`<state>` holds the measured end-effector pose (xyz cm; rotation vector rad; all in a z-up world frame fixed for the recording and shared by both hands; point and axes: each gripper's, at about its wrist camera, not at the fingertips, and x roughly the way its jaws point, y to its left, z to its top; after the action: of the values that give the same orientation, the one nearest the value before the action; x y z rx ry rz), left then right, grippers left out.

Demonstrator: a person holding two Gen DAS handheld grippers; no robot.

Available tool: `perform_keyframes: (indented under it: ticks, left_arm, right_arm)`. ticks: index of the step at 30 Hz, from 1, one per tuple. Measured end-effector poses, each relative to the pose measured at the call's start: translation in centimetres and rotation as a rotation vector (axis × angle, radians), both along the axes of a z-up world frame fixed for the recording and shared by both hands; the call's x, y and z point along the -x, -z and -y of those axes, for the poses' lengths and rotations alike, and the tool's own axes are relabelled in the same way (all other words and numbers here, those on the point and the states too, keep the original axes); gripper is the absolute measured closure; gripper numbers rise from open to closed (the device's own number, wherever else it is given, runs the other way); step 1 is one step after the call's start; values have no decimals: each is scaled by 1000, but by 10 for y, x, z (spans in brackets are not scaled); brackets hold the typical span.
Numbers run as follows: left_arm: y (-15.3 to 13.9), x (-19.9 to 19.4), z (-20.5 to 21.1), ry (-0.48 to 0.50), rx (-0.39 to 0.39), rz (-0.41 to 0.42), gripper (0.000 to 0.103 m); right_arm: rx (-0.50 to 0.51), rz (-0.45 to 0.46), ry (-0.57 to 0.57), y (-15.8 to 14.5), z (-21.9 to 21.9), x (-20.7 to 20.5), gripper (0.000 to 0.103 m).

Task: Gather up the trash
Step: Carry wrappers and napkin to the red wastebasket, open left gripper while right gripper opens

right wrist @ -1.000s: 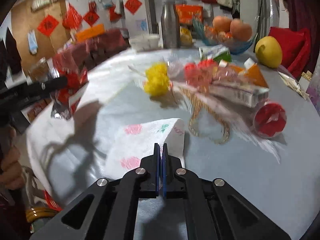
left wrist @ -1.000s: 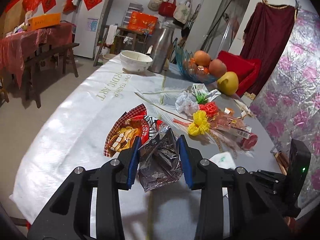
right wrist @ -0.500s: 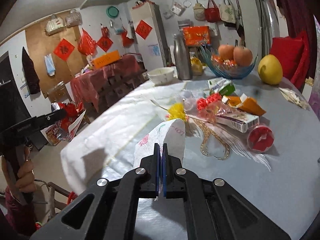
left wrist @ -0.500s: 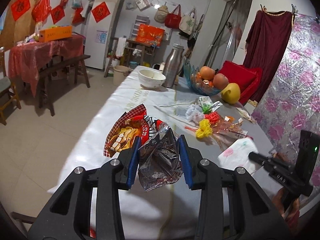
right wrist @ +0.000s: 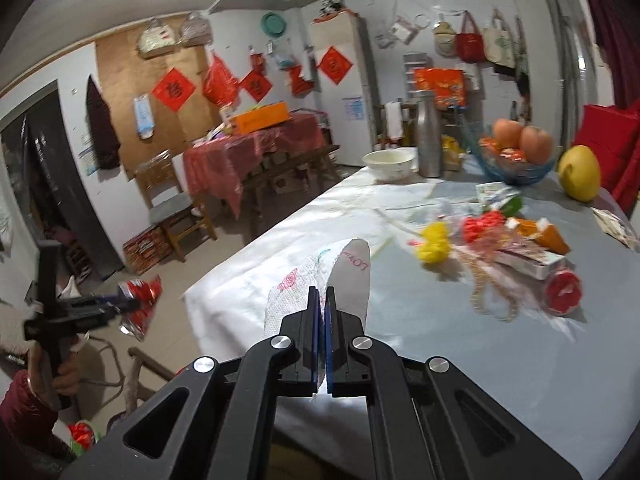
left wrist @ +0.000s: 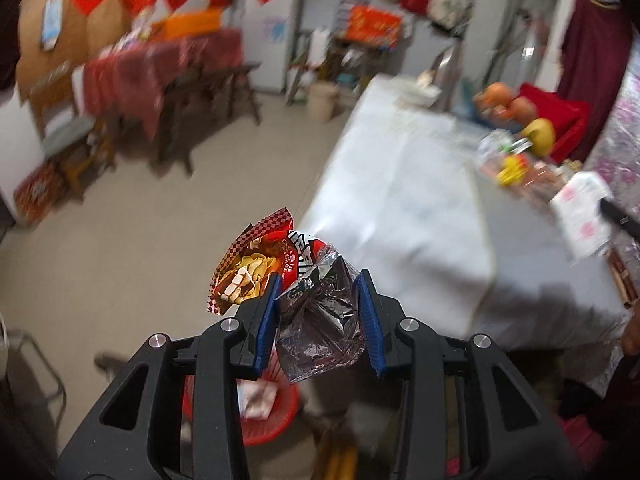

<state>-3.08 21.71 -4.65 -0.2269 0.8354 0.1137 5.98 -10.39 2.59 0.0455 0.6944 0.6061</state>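
The left gripper (left wrist: 318,312) holds a crumpled snack wrapper (left wrist: 296,280) above the floor, past the surface's (left wrist: 400,208) edge, over a red basket (left wrist: 276,412). The right gripper (right wrist: 322,344) is fully closed on a thin paper napkin (right wrist: 320,280) above the near edge of the surface. Both are light and soft; the foil looks slippery, so I think it is safer to grip across the crumpled folds.

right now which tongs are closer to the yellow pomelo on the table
Right. The right tongs, shut on a printed paper napkin, are over the table's near edge, facing the yellow pomelo. The left tongs, holding a snack wrapper, are out over the floor.
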Motion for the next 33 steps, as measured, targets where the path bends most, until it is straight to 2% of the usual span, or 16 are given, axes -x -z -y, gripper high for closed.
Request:
perform_keyframes:
  ticks: [5, 7, 9, 12, 15, 17, 20, 25, 33]
  left_arm:
    - [60, 8, -37, -31, 90, -126, 62]
    - [80, 9, -43, -27, 95, -175, 54]
    - [99, 12, -50, -49, 79, -216, 37]
    - [111, 15, -63, -71, 97, -231, 32]
    - [111, 19, -74, -84, 131, -216, 24]
    - [107, 21, -76, -86, 130, -202, 23]
    - [100, 25, -84, -109, 118, -180, 13]
    - [95, 29, -100, -165, 114, -163, 13]
    - [63, 52, -132, -310, -14, -89, 7]
  right_arm:
    - [31, -25, -67, 3, -38, 9, 100]
    - [46, -35, -86, 6, -52, 12, 100]
    - [65, -52, -110, 11, -67, 14, 100]
    - [91, -79, -147, 18, -89, 15, 100]
    - [116, -101, -190, 25, -113, 18, 100]
    - [128, -109, -213, 28, -125, 23, 100]
    - [151, -123, -258, 33, -148, 31, 100]
    - [181, -158, -334, 44, -178, 40, 100]
    - [266, -240, -548, 73, -265, 64, 97]
